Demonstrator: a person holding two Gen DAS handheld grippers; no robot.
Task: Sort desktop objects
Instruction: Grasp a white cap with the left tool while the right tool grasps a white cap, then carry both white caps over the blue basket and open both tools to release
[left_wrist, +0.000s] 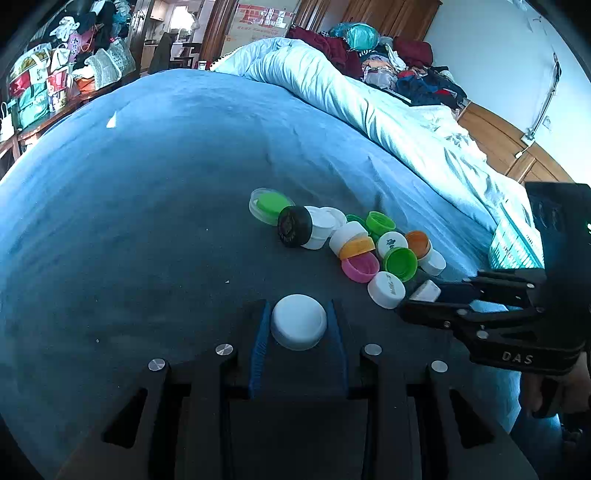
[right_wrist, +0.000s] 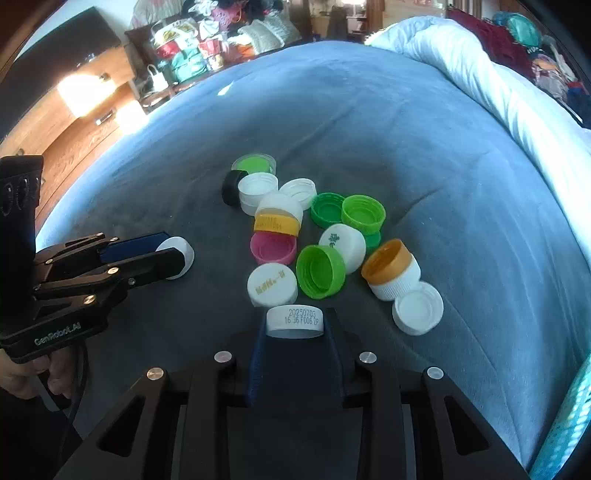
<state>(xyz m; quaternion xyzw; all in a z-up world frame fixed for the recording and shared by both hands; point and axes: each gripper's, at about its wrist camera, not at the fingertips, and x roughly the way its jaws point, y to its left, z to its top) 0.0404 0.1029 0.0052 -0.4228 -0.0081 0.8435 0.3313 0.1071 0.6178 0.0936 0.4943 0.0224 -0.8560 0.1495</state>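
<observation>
A pile of bottle caps (left_wrist: 369, 243) in white, green, pink, yellow, orange and black lies on the blue bedsheet (left_wrist: 147, 184). My left gripper (left_wrist: 299, 321) is shut on a smooth white cap (left_wrist: 298, 321), left of the pile; it also shows in the right wrist view (right_wrist: 173, 254). My right gripper (right_wrist: 294, 323) is shut on a white cap with a printed date code (right_wrist: 294, 322), at the pile's near edge. In the left wrist view the right gripper (left_wrist: 421, 295) holds that cap (left_wrist: 425, 291) beside another white cap (left_wrist: 386, 290).
A folded pale blue duvet (left_wrist: 369, 110) lies along the far right of the bed. A teal mesh basket (left_wrist: 513, 247) sits at the right edge (right_wrist: 565, 424). Wooden drawers (right_wrist: 74, 122) and piled bags (left_wrist: 48, 81) stand beyond the bed's left side.
</observation>
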